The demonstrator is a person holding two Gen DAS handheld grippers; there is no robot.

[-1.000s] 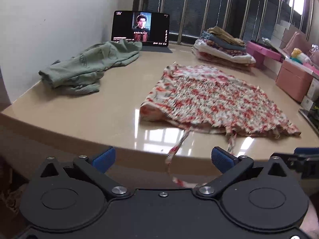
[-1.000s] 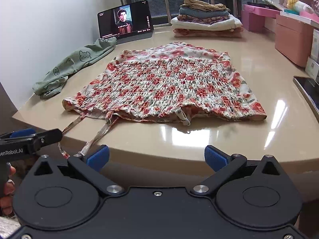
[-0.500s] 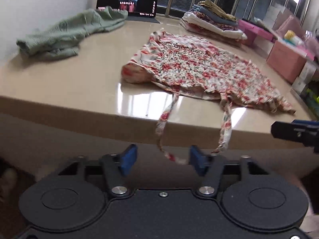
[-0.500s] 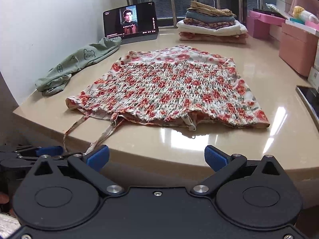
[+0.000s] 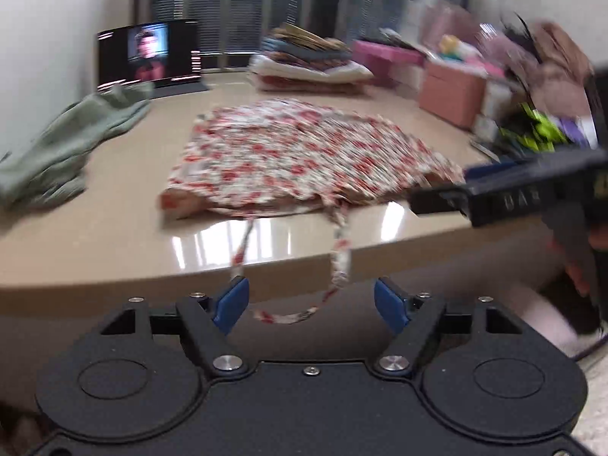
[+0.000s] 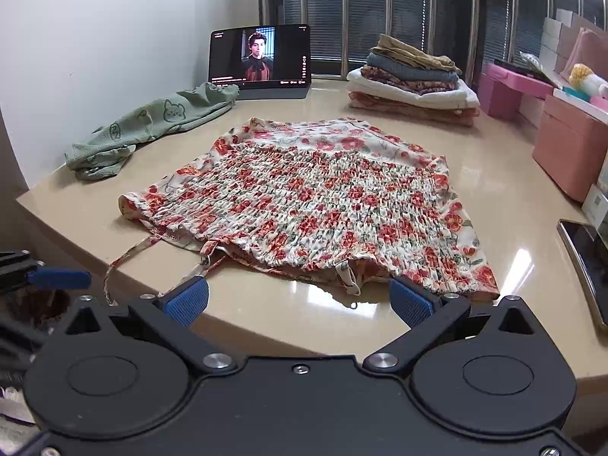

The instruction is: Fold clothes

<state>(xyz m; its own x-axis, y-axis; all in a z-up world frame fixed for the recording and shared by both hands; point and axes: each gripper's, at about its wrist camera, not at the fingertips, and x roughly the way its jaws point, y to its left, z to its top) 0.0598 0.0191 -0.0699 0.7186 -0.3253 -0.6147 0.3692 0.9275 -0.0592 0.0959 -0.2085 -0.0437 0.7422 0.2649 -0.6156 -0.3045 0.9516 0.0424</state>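
Observation:
A red-flowered smocked top (image 6: 315,197) lies flat on the beige table (image 6: 513,174). Its thin strap (image 6: 125,258) hangs in a loop over the near edge. The left wrist view is blurred by motion. In it the strap loop (image 5: 288,315) dangles between the fingers of my left gripper (image 5: 311,306), below the table edge. Those jaws are opening and the pads do not press on the strap. My right gripper (image 6: 300,300) is open at the top's near hem, with nothing between its pads. One of its fingers (image 5: 456,193) shows at the right of the left wrist view.
A crumpled green garment (image 6: 152,129) lies at the far left, by the wall. A tablet (image 6: 260,60) stands at the back with a stack of folded clothes (image 6: 410,79) to its right. Pink boxes (image 6: 570,144) and a phone (image 6: 585,258) line the right side.
My left gripper's jaws narrowed around the hanging strap loop, then widened again, and its view swung and rolled. My right gripper edged closer to the top's hem.

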